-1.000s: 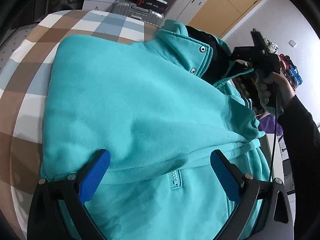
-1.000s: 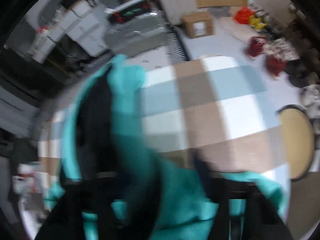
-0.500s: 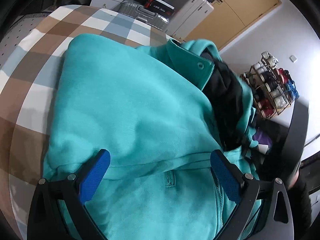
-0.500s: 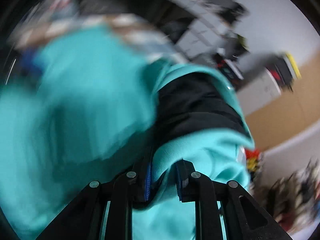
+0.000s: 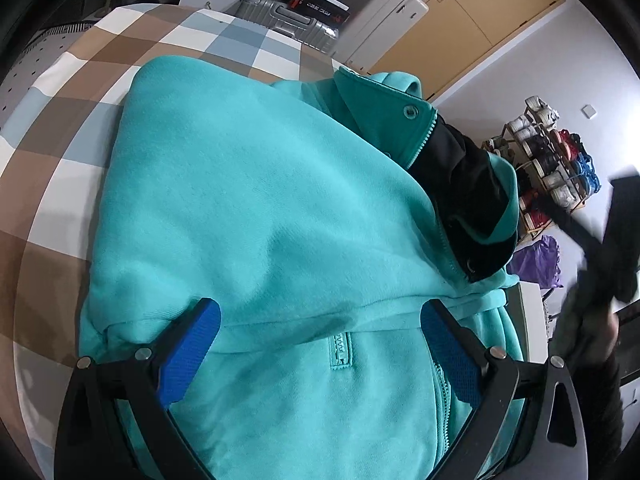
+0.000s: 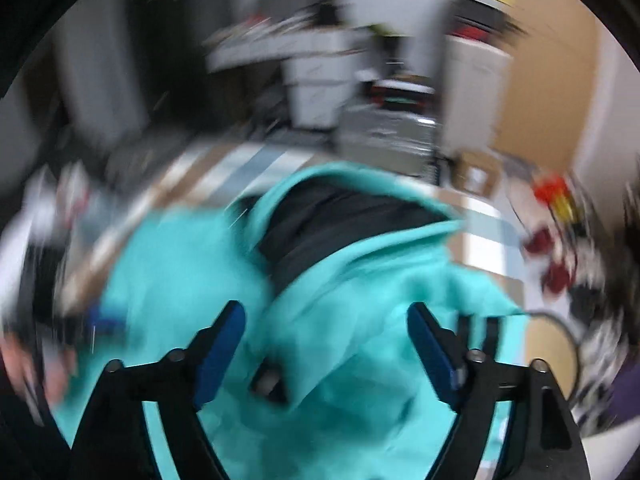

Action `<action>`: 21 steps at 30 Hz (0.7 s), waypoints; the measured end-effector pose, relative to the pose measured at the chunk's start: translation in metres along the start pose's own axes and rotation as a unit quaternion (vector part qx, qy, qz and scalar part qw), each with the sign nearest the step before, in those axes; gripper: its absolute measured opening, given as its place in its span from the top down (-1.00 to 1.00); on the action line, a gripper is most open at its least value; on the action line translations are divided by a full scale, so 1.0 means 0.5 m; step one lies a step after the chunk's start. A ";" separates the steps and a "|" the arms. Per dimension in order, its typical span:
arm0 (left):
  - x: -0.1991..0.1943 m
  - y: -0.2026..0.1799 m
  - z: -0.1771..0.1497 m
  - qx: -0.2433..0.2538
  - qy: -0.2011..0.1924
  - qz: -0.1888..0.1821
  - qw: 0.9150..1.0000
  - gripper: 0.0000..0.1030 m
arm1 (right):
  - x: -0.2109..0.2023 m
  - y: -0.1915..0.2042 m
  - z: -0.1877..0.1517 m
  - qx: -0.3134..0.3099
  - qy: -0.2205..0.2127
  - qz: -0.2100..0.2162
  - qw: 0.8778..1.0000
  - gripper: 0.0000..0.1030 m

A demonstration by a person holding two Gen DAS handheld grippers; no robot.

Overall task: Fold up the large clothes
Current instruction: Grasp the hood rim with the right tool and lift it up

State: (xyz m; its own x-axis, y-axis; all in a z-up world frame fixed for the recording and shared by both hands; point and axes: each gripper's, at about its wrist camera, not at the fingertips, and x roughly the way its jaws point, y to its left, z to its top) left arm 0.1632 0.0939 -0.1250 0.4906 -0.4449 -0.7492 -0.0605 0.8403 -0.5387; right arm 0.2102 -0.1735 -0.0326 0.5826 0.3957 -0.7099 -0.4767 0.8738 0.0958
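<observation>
A teal zip jacket [image 5: 248,208] with a black-lined hood [image 5: 464,200] lies folded on the checked tablecloth [image 5: 80,92]. My left gripper [image 5: 320,312] hangs open over its lower part near a pocket zip, with only flat cloth between the blue pads. The right wrist view is blurred by motion. In it my right gripper [image 6: 326,312] stands wide, its jaws opening above the jacket [image 6: 360,340] and the hood [image 6: 340,220]; the pads press on nothing. At the right edge of the left wrist view, a hand [image 5: 592,320] holds that gripper as a dark blur.
Beyond the table's far edge stand a silver suitcase [image 5: 288,20], white cabinets [image 5: 376,12] and a wooden door. A shoe rack [image 5: 548,168] and a purple bag [image 5: 536,260] sit by the wall at the right.
The right gripper carried the hood over onto the jacket, then opened and let it go, pulling back to the right. The hood now rests on the jacket. The left gripper stayed put.
</observation>
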 end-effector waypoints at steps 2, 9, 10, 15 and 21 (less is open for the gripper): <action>0.003 -0.004 -0.001 0.004 0.003 0.002 1.000 -0.90 | 0.023 -0.092 0.049 0.080 -0.012 -0.003 0.997 -0.70; 0.019 -0.013 0.002 0.018 0.013 0.009 1.000 -0.90 | 0.196 -0.224 0.159 0.237 0.062 -0.013 0.970 -0.69; 0.022 -0.013 0.002 0.020 0.014 0.011 1.000 -0.90 | 0.228 -0.226 0.165 0.252 0.091 -0.027 0.963 -0.66; 0.025 -0.020 0.001 0.037 0.019 0.020 0.999 -0.90 | 0.312 -0.256 0.140 0.324 0.169 -0.053 0.929 0.55; 0.022 -0.019 0.001 0.042 0.021 0.015 0.999 -0.90 | 0.218 -0.123 0.232 0.092 0.064 -0.164 0.980 0.80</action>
State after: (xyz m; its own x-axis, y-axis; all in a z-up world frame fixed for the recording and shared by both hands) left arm 0.1694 0.0813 -0.1280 0.4530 -0.4305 -0.7807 -0.0005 0.8756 -0.4831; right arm 0.3792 -0.1515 -0.0349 0.5918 0.0556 -0.8041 -0.1429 0.9891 -0.0367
